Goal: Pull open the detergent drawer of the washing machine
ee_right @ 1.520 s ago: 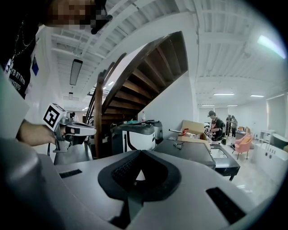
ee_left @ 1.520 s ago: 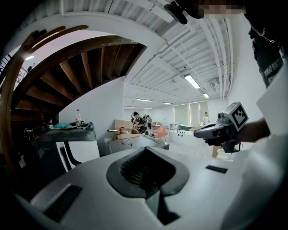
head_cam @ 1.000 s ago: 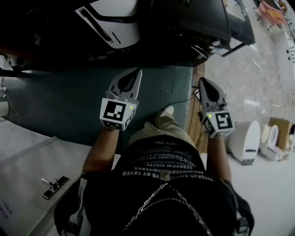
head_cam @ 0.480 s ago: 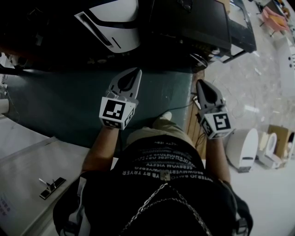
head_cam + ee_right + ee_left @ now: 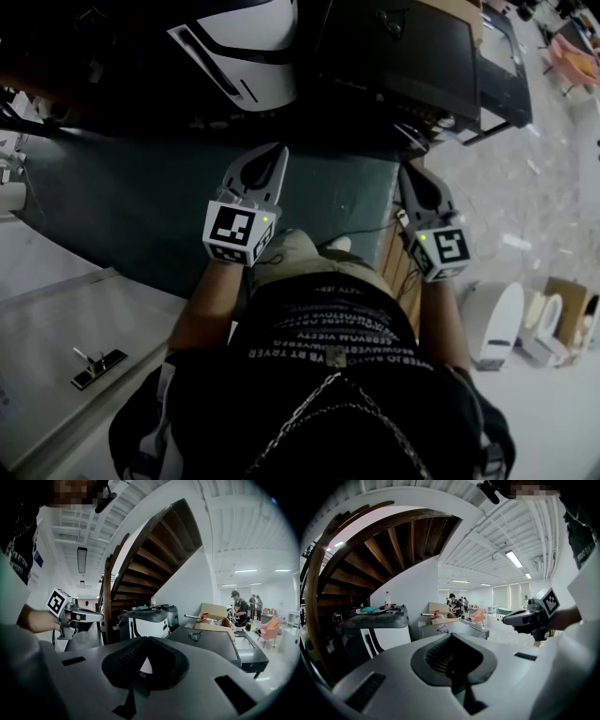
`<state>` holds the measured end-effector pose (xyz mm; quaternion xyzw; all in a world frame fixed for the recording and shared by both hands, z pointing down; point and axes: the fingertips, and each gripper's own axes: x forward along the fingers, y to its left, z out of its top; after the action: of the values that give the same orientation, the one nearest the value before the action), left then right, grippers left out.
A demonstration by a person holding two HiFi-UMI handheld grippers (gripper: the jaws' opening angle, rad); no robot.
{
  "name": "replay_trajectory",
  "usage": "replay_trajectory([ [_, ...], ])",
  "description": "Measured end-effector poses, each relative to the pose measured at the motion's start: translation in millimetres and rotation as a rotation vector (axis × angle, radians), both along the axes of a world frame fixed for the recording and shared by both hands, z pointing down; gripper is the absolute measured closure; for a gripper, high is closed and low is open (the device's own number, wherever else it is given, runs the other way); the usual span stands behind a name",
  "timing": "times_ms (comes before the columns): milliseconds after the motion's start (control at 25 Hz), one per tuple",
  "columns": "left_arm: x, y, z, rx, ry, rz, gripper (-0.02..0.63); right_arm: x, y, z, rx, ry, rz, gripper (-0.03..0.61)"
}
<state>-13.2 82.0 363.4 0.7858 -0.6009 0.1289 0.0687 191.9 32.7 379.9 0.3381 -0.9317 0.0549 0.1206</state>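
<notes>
A white machine with a dark lid (image 5: 248, 47) stands ahead at the top of the head view. A dark flat-topped machine (image 5: 403, 47) stands to its right. No detergent drawer can be made out. Both grippers are held out level in front of the person, well short of the machines, over a dark green mat (image 5: 122, 206). My left gripper (image 5: 277, 148) is shut with nothing in it, and so is my right gripper (image 5: 405, 169). The left gripper view shows the left gripper (image 5: 452, 637) with the white machine (image 5: 377, 630) beyond it. The right gripper (image 5: 145, 639) faces the white machine (image 5: 147, 620).
A wooden spiral staircase (image 5: 370, 550) rises at the left of the machines. A grey panel with a metal latch (image 5: 94, 366) lies at the lower left. White toilets (image 5: 497, 319) stand on the tiled floor at the right. A cardboard box (image 5: 213, 616) and people stand further back.
Both grippers and the person have moved forward towards the machines, which now sit lower and larger in the head view. Both pairs of jaws stay shut.
</notes>
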Motion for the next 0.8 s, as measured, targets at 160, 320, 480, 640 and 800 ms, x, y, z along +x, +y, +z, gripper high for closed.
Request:
replay_trajectory([
  [160,-10.1,-2.7,2.5,-0.012,-0.002,-0.016,0.609,-5.5,-6.9,1.9,-0.002,0.005,-0.004,0.577],
  [320,-12.5,-10.1,5.7,-0.022,0.000,-0.006,0.610,-10.1,-12.9,6.5,0.006,0.007,-0.026,0.577],
  [480,-16.6,-22.9,5.2,-0.024,0.000,0.017,0.610,-17.9,-24.9,5.7,-0.012,0.001,-0.002,0.577],
  [640,-27.9,-39.5,5.3,-0.025,0.003,0.040,0.610,-36.1,-39.6,1.8,-0.017,0.004,0.008,0.577],
  [800,-45.3,-58.9,11.7,-0.042,0.010,0.056,0.609,-56.8,-54.5,0.2,-0.025,0.006,0.014,0.577],
])
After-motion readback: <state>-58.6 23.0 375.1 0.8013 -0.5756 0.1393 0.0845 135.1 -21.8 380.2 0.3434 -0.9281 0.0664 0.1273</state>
